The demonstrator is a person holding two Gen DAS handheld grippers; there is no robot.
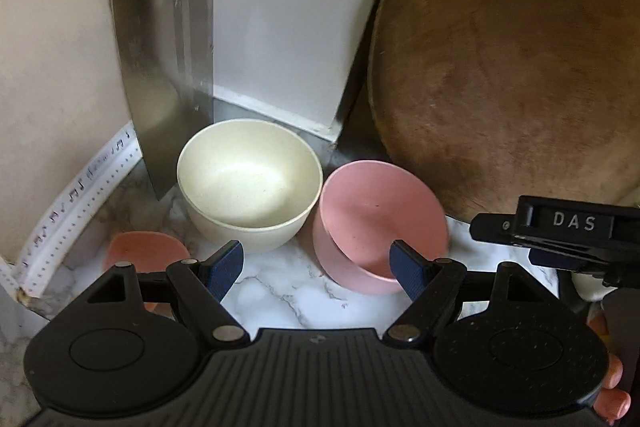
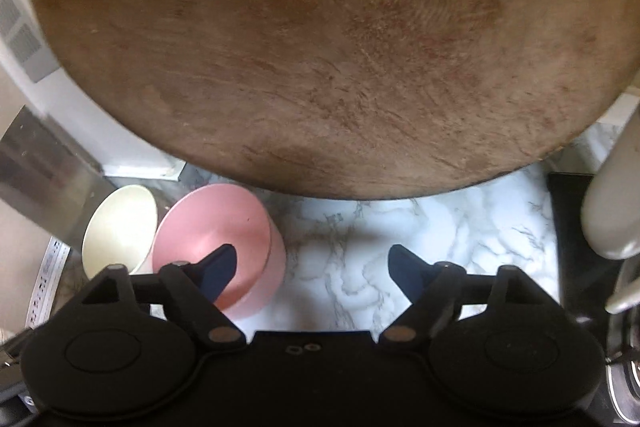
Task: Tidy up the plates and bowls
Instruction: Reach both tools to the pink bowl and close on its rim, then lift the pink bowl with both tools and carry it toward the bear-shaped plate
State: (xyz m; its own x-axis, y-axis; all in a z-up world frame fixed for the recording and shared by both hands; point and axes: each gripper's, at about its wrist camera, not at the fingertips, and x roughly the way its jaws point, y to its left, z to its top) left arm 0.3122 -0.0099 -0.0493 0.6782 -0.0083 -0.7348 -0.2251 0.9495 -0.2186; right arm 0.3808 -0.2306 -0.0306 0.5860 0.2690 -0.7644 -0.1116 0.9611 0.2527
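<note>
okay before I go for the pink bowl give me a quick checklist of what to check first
1. Left hand-held gripper open: ok, fingers spread, nothing between them.
2. Right hand-held gripper open: ok, nothing held.
3. Pink bowl upright: not ok, it is tilted toward the cream bowl.
4. Gap between the two bowls: cannot tell, their rims look touching or nearly so.
5. Room behind the pink bowl: not ok, the round wooden board leans close behind it.
6. Counter in front of the right gripper free: ok, bare marble there.
</note>
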